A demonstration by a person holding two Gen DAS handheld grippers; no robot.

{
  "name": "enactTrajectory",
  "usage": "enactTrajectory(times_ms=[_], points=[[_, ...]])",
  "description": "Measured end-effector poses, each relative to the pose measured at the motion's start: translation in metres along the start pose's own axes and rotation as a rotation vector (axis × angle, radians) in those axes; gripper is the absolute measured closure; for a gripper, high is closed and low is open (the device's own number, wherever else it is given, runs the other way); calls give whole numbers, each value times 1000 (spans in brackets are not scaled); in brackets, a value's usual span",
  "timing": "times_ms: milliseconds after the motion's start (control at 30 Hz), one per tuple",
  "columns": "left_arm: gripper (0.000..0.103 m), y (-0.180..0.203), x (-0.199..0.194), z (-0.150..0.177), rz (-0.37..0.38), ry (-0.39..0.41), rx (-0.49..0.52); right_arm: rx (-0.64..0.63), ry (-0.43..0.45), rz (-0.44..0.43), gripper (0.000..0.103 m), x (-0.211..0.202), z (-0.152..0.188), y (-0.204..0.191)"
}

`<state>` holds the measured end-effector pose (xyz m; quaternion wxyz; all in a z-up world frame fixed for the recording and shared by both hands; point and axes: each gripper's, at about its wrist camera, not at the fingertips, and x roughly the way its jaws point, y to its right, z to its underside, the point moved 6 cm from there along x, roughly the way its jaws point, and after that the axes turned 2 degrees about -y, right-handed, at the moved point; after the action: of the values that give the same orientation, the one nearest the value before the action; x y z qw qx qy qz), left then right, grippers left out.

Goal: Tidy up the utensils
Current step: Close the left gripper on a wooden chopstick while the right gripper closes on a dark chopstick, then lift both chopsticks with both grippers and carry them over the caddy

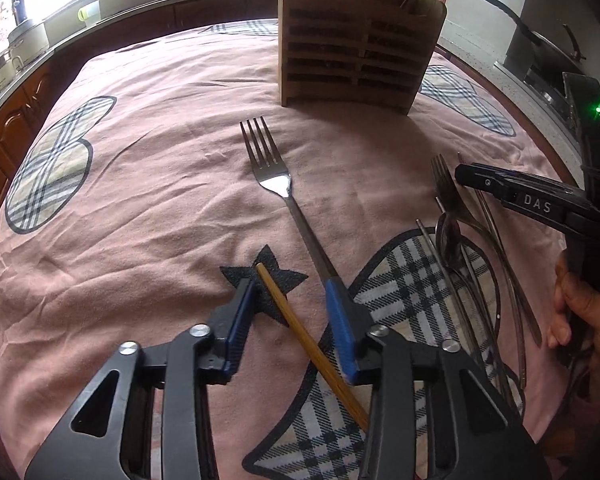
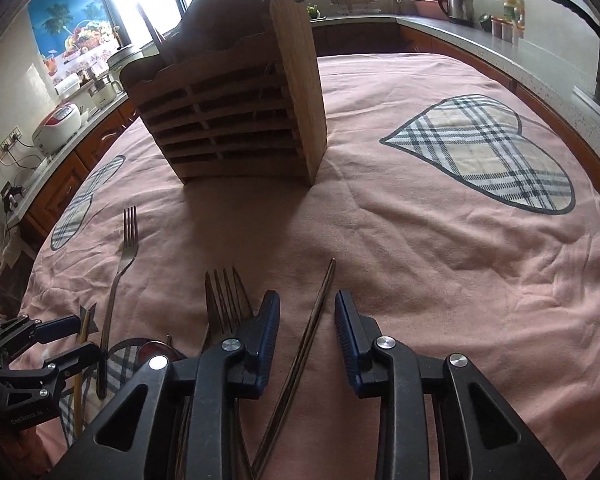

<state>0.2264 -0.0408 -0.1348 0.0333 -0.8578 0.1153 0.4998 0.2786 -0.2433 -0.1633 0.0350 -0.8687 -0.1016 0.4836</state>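
A wooden utensil holder (image 1: pixel 360 48) stands at the far side of the pink cloth and holds a few sticks; it also shows in the right wrist view (image 2: pixel 236 112). My left gripper (image 1: pixel 292 292) is open, with a bamboo chopstick (image 1: pixel 312 344) lying between its fingers. A steel fork (image 1: pixel 276 176) lies ahead, its handle by the right finger. My right gripper (image 2: pixel 306 308) is open over a pair of dark chopsticks (image 2: pixel 308 336), beside a fork (image 2: pixel 224 300). A pile of forks and spoons (image 1: pixel 460 240) lies under the right gripper.
A black star patch (image 1: pixel 268 276) and plaid heart patches (image 2: pixel 488 152) mark the cloth. Kitchen counters (image 2: pixel 480 36) ring the table, with a kettle (image 2: pixel 456 0), a rice cooker (image 2: pixel 56 128) and a pan (image 1: pixel 540 44).
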Motion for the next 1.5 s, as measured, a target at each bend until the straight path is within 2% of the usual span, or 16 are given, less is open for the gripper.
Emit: enactTrajectory(times_ms=[67, 167, 300, 400, 600, 1500], points=[[89, 1, 2, 0, -27, 0, 26, -21, 1, 37, 93, 3, -2, 0], [91, 0, 2, 0, -18, 4, 29, -23, 0, 38, 93, 3, -3, 2], [98, -8, 2, -1, 28, -5, -6, -5, -1, 9, 95, 0, -3, 3], [98, -14, -1, 1, 60, -9, -34, 7, 13, -16, 95, -7, -5, 2], [98, -18, -14, 2, 57, 12, -44, 11, 52, -52, 96, -27, -10, -2], [98, -20, -131, -16, 117, 279, -90, -31, 259, -92, 99, -129, -26, -24]])
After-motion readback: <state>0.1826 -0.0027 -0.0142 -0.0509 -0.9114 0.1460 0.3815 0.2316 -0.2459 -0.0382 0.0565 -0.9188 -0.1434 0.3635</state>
